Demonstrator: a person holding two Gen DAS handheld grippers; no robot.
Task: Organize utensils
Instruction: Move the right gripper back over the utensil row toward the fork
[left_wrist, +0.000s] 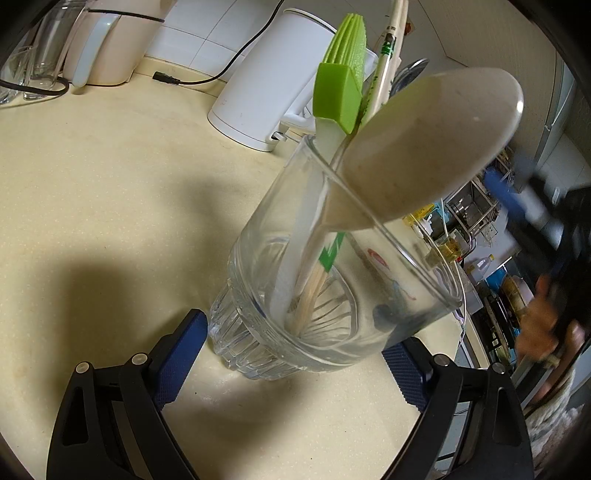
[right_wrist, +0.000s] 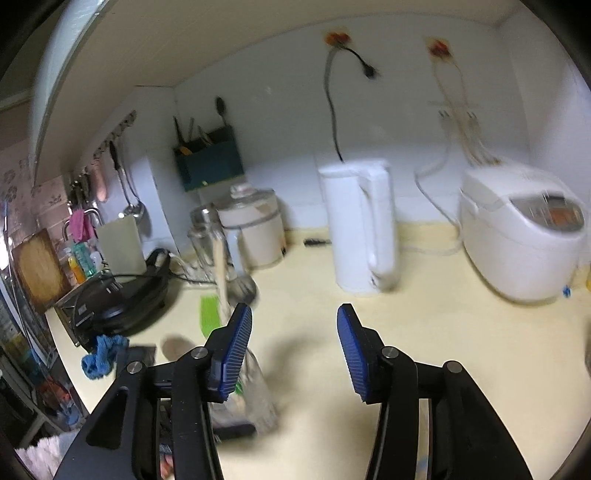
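Standing utensils: a beige spoon (left_wrist: 432, 147), a green silicone brush (left_wrist: 338, 92) and wrapped chopsticks (left_wrist: 386, 70) are seen upright in a clear glass tumbler (left_wrist: 321, 295), their handles reaching its ribbed base and their heads leaning over the far rim.
Tumbler position: it is set on the cream surface (left_wrist: 110, 184), between the blue pads of the left tongs (left_wrist: 295, 354); in the right wrist view it is seen blurred at lower left, behind the left-hand pad.
Left tongs: spread either side of the tumbler base; the left pad is seen just beside the glass, and whether either pad presses on it cannot be told.
Right tongs (right_wrist: 295, 350): spread wide, with nothing between the pads; only bare surface is seen in the gap.
Right tongs from the left wrist view: a blurred blue pad and a person's hand (left_wrist: 543, 325) are seen at the right edge, apart from the tumbler.
Behind the tumbler: a white electric kettle (right_wrist: 360, 225) is placed near the wall, with a white rice cooker (right_wrist: 524, 229) to its right.
Further left: a lidded white pot (right_wrist: 255, 225), empty glasses (left_wrist: 33, 55), a black cord (left_wrist: 192, 79) and a dark flat appliance (right_wrist: 122, 295) are found along the surface.
Edge of surface: a blue cloth (right_wrist: 101, 356) is seen lying crumpled.
Wall: a teal utensil holder (right_wrist: 208, 158) is mounted there.
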